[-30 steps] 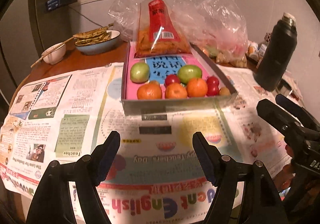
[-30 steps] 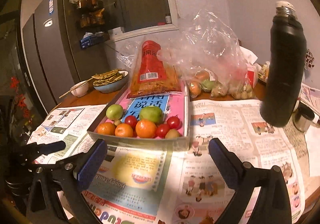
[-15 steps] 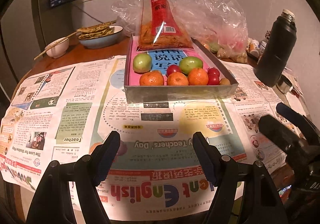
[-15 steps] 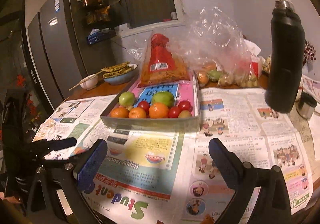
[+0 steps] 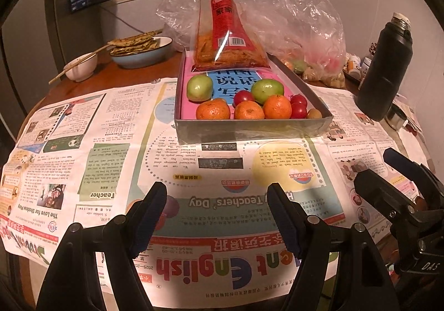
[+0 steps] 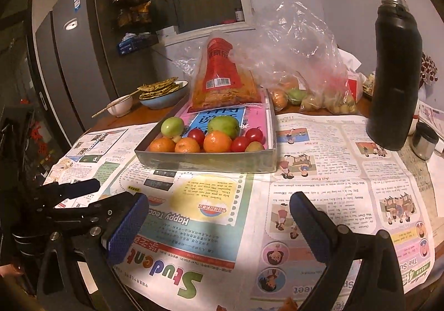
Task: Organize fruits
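Sitting in a shallow grey tray (image 5: 249, 130) on the newspaper-covered worktop (image 5: 111, 161): three oranges (image 5: 213, 110) in a row along the near wall, two green fruits (image 5: 198, 87) behind them, several small red fruits (image 5: 298, 110) and one small yellowish fruit (image 5: 314, 113) at the right end. Tray floor is lined with a pink and blue printed sheet (image 5: 236, 80); a red-labelled snack bag (image 5: 226, 39) stands at its far end. Clear plastic bags (image 5: 305, 33) holding more produce lie behind and right of the tray. Black flask (image 5: 384, 69) upright, well right of tray. Blue bowl of flatbreads (image 5: 138, 50) and small white bowl with chopsticks (image 5: 82, 65) far left. Left gripper (image 5: 216, 211) and right gripper (image 6: 219, 216) both hover over newspaper, near edge, well apart from tray; fingers of each spread, nothing between them.
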`<control>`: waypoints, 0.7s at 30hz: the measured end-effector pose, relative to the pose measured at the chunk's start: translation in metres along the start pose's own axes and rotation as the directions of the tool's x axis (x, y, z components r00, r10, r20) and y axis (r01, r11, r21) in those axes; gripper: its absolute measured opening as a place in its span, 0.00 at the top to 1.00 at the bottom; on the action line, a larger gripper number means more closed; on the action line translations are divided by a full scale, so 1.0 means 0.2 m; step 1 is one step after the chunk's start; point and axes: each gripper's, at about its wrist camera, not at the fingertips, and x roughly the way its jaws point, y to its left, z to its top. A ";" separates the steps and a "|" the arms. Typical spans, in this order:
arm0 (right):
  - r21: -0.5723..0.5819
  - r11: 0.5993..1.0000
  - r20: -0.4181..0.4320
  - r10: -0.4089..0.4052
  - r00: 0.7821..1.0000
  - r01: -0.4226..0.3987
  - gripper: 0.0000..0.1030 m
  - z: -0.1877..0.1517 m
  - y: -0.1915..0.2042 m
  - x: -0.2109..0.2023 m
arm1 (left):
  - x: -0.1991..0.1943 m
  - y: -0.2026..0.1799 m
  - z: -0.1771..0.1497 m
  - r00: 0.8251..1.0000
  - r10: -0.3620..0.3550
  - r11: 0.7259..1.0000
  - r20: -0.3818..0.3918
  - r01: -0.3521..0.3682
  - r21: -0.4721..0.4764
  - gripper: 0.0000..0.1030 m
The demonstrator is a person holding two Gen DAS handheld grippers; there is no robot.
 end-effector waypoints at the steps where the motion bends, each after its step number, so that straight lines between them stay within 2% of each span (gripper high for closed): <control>1: 0.001 1.000 0.001 0.001 1.000 -0.001 0.01 0.00 0.00 0.00 | 0.00 0.00 0.00 1.000 0.002 1.000 0.001 -0.002 0.000 0.26; 21: -0.008 1.000 0.010 0.001 1.000 -0.001 0.01 0.00 0.00 -0.01 | -0.02 -0.01 0.00 1.000 0.015 1.000 0.012 -0.015 0.009 0.26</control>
